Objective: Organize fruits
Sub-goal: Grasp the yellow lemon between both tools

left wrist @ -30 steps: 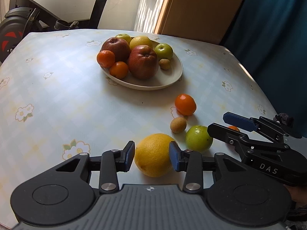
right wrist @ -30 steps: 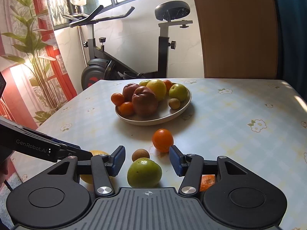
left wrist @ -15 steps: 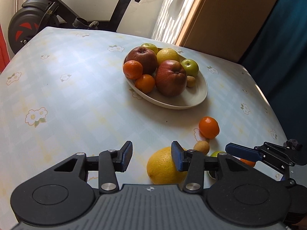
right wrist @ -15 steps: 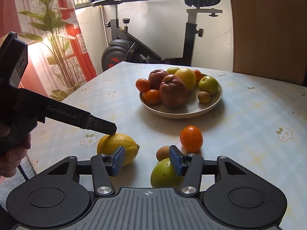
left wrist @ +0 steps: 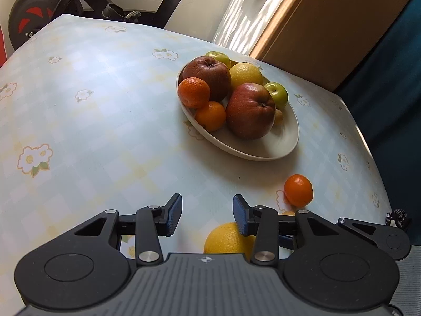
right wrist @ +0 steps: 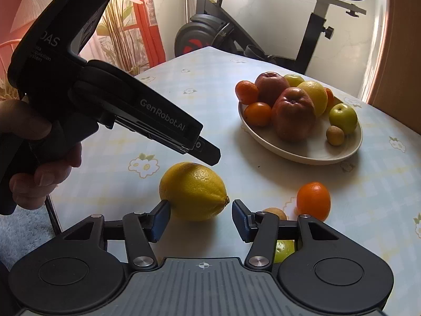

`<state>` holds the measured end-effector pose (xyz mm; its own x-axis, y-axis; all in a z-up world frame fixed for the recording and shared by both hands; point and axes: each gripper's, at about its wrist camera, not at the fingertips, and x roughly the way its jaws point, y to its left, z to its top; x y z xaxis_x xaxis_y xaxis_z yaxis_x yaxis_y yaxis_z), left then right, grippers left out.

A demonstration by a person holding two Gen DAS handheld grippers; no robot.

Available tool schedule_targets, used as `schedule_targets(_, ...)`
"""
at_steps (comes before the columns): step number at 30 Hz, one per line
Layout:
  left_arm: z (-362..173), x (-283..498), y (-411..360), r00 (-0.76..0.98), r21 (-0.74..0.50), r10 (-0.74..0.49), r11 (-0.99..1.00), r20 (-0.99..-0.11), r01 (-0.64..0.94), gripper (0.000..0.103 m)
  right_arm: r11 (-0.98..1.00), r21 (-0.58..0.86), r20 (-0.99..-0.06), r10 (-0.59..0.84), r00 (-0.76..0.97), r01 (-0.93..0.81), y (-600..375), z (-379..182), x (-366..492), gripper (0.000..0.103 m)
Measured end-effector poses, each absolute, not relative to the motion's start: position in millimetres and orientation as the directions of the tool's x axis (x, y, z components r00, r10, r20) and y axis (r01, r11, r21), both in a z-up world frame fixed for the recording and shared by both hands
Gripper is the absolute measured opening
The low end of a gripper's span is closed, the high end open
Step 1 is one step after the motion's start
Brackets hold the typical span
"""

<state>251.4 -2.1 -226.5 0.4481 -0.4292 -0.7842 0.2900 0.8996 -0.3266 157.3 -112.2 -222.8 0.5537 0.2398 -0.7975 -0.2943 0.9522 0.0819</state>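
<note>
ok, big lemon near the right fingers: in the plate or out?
Out. The lemon lies on the tablecloth, apart from the plate of fruit.

A black exercise bike [right wrist: 263,26] stands by the white wall, beside red curtains [right wrist: 147,8] and a plant [right wrist: 118,23].

green apple [right wrist: 283,250] mostly hidden behind right gripper [right wrist: 200,220], lemon [left wrist: 227,238] half-hidden

1. Lemon [right wrist: 193,191]: yellow, lying on its side on the table.
2. Loose mandarin [right wrist: 313,200]: near the plate.
3. White plate [right wrist: 310,154]: piled with red apples, mandarins, green apples, a lemon.
</note>
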Motion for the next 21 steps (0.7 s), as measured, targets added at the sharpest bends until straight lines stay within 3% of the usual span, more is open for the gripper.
schedule_targets(13,-214,242,28,0.394,-0.521,-0.573,0.819,-0.718,0.242,0.044,0.950,0.152,-0.778,0.286,0.560,-0.274,-106,-232,177,0.051)
schedule_targets(21,-223,232,23,0.368,-0.514,-0.569,0.822,-0.736,0.244,0.049,0.954,0.184,-0.768,0.291,0.571,-0.239,-111,-234,175,0.051)
